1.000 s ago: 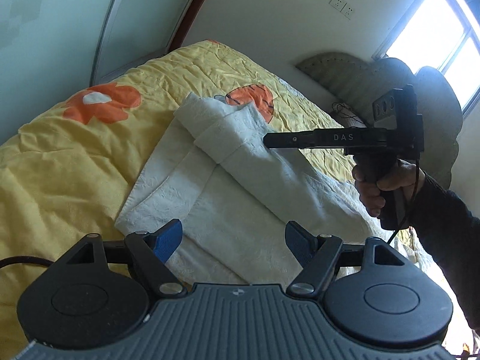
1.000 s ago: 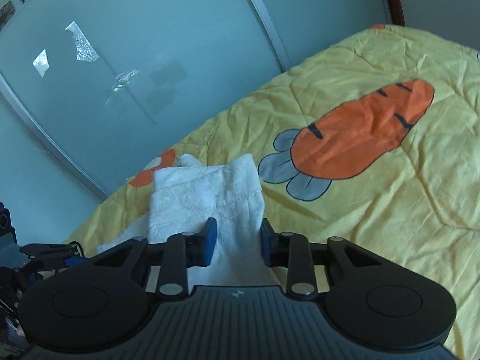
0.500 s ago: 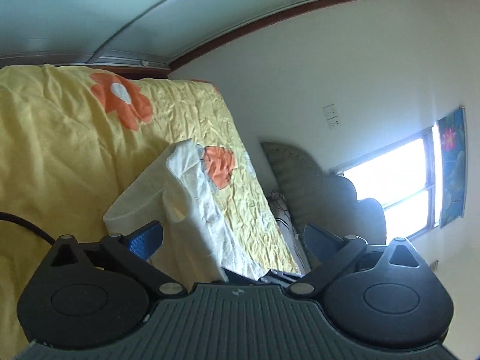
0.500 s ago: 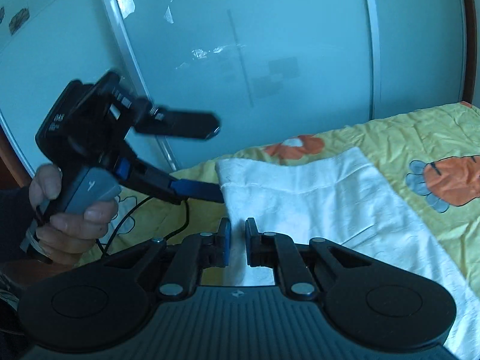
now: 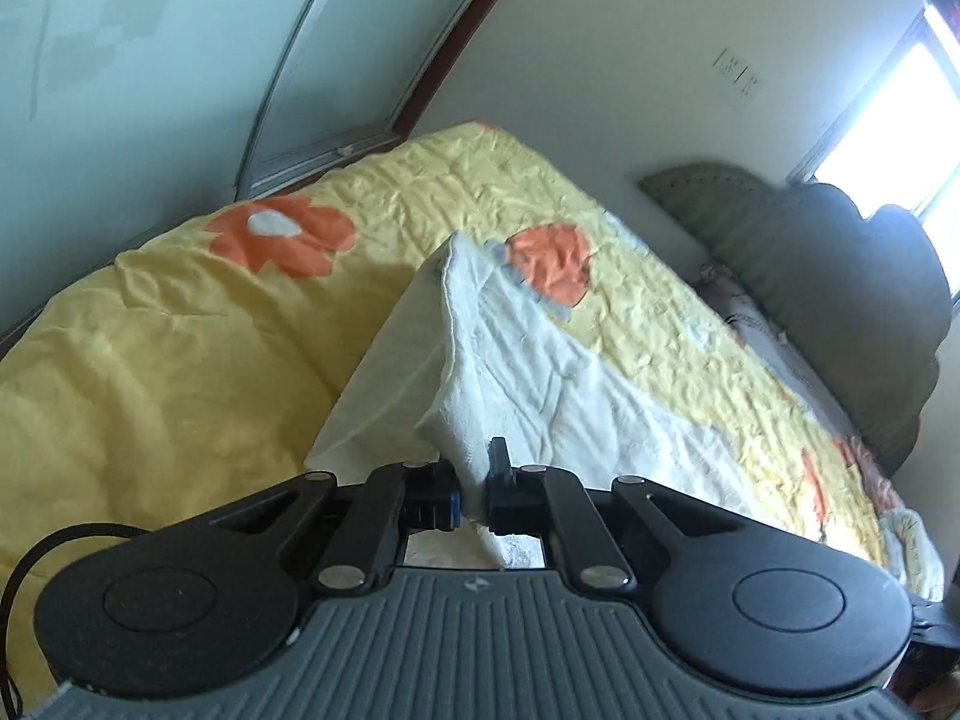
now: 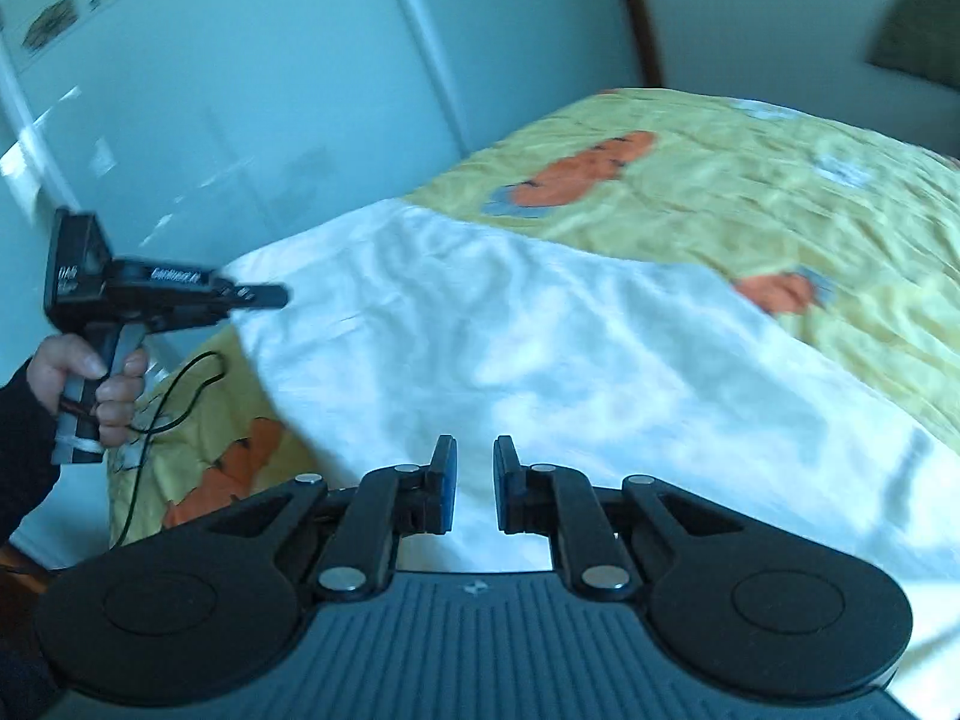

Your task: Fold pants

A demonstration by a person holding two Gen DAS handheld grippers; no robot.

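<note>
White pants (image 5: 528, 372) lie on a yellow bedspread (image 5: 168, 372). In the left wrist view my left gripper (image 5: 474, 489) is shut on a raised fold of the pants, with cloth pinched between its blue pads. In the right wrist view the pants (image 6: 540, 348) spread wide and flat, and my right gripper (image 6: 475, 486) has its jaws nearly closed with white cloth in the narrow gap; whether they grip it is unclear. The left gripper also shows in the right wrist view (image 6: 264, 297), held at the pants' far left corner.
The bedspread (image 6: 780, 192) has orange flower and carrot prints. A glass sliding door (image 6: 210, 90) stands behind the bed. A dark headboard (image 5: 840, 276) and a bright window (image 5: 888, 120) are at the right. A black cable (image 6: 180, 396) hangs by the bed edge.
My left gripper has closed on a fold of the pants; it was wide open before. The folded pants have opened out into a wide sheet. The right gripper's jaws have parted slightly.
</note>
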